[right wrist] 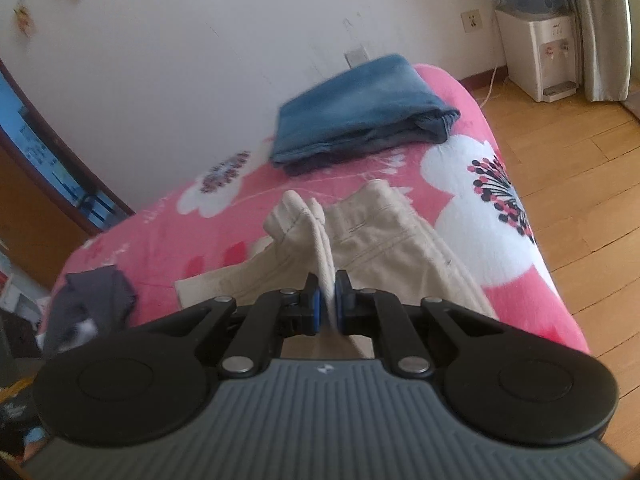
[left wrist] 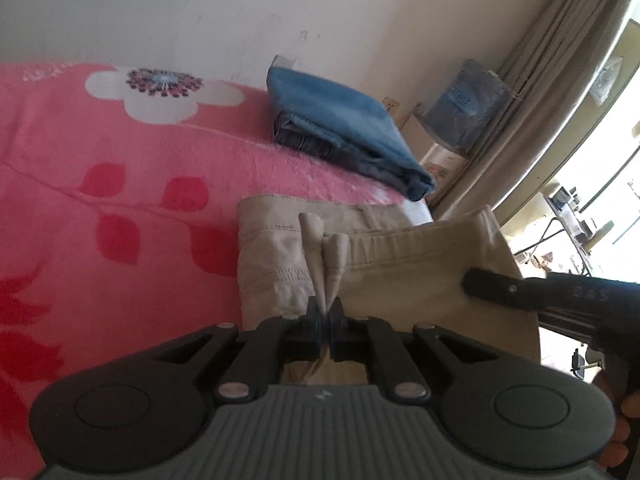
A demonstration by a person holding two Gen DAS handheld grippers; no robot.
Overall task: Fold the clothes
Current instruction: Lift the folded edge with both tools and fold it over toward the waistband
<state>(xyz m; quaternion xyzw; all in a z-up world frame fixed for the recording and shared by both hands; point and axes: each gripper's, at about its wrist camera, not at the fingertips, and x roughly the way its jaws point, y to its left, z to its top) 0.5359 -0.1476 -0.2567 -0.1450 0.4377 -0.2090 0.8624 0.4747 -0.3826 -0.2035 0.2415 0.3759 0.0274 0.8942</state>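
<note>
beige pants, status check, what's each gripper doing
Left gripper shut on beige pants. Right gripper shut on another edge, pants lifted off pink blanket. Folded jeans beyond, not in the way.

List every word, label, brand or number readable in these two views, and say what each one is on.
"DAS": raised letters, faint, on the arm of the right tongs in the left wrist view.
A small pale logo mark on the grey ribbed body behind each pair of tongs: not letters I can read.
Blue poster by the door: its print is too blurred to read.
Water dispenser: markings too small to read.
Beige trousers, folded jeans: no text visible.
</note>
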